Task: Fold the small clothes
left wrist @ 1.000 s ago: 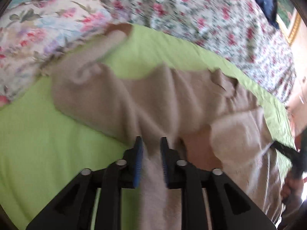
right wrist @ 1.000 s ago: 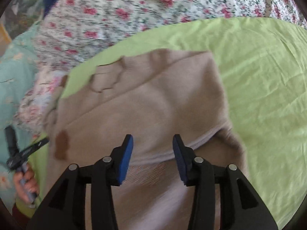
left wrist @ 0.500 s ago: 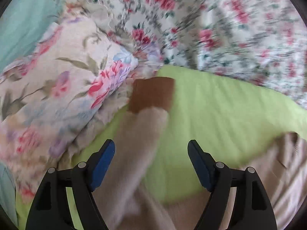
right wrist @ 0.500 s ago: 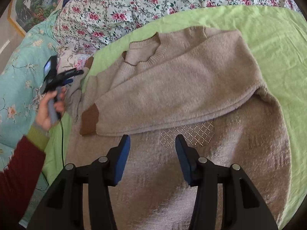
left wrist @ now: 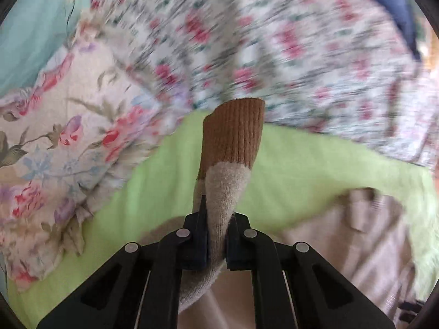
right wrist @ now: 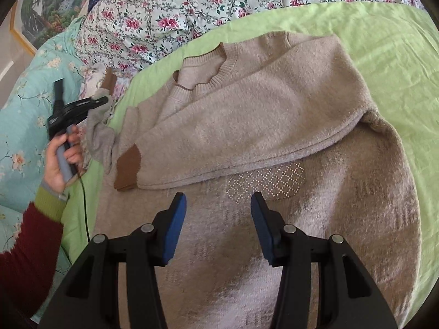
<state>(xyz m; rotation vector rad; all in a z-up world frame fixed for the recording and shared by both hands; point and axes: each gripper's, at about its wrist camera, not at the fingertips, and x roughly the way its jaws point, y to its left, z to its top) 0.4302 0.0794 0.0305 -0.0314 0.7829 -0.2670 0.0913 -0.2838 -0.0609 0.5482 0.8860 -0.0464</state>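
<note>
Left gripper fingers, wide apart before, now clamped on sweater sleeve; right gripper fingers apart, empty.

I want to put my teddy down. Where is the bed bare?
Bare green sheet lies right of the sweater, below the floral quilt. The other side is crowded: left gripper pinching the sleeve, pillows close by.

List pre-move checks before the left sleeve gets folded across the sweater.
1. Left tongs shut on the sleeve: ok.
2. Grip sits below the brown cuff, which sticks out free: ok.
3. Right tongs open, hovering over the sweater, not holding: ok.
4. Right sleeve already lies folded across the chest: ok.
5. Sweater flat on the green sheet: ok.
6. Sleeve free of twist below the grip: cannot tell.
</note>
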